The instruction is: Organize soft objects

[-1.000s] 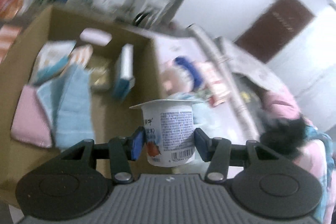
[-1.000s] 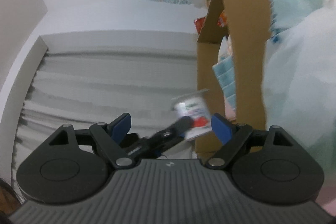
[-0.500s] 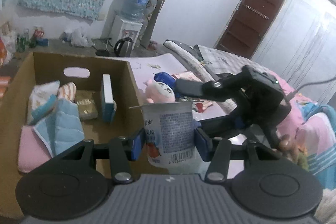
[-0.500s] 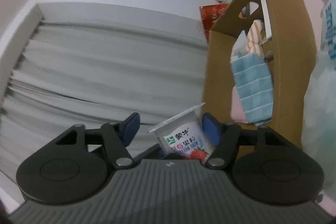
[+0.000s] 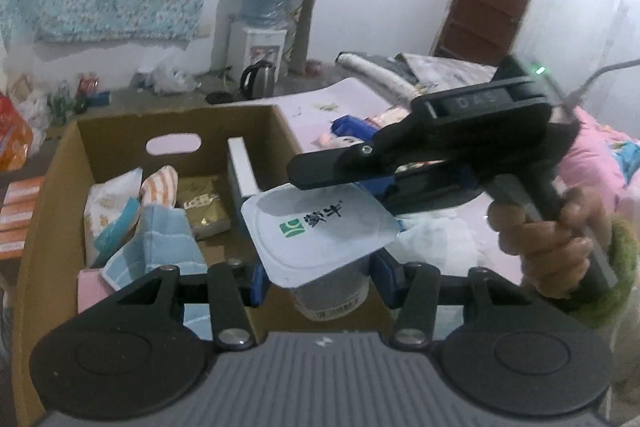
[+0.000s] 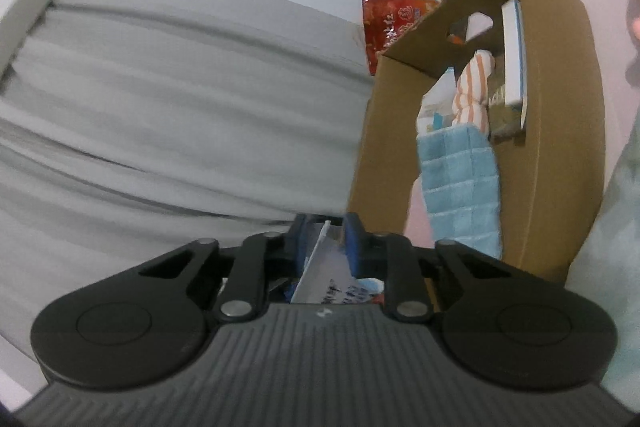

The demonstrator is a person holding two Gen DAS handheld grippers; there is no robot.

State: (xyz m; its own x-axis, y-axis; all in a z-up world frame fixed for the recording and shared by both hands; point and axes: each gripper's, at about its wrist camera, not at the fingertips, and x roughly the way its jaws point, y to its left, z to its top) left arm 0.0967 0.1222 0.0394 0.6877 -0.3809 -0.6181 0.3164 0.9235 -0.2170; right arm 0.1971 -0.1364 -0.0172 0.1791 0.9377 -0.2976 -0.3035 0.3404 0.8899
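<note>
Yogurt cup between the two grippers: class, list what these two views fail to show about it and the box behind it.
- Yogurt cup, left wrist view: its tilted foil lid covers most of the body.
- Same cup, right wrist view: only a lid edge shows between the right gripper pads; the camera mount hides the rest.
- Cardboard box, left wrist view: the left gripper blocks its near floor.

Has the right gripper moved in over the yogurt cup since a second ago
Yes. In the left wrist view the right gripper, absent a second ago, now reaches in from the bed side toward the cardboard box, clamped on the lid rim of the yogurt cup.
</note>
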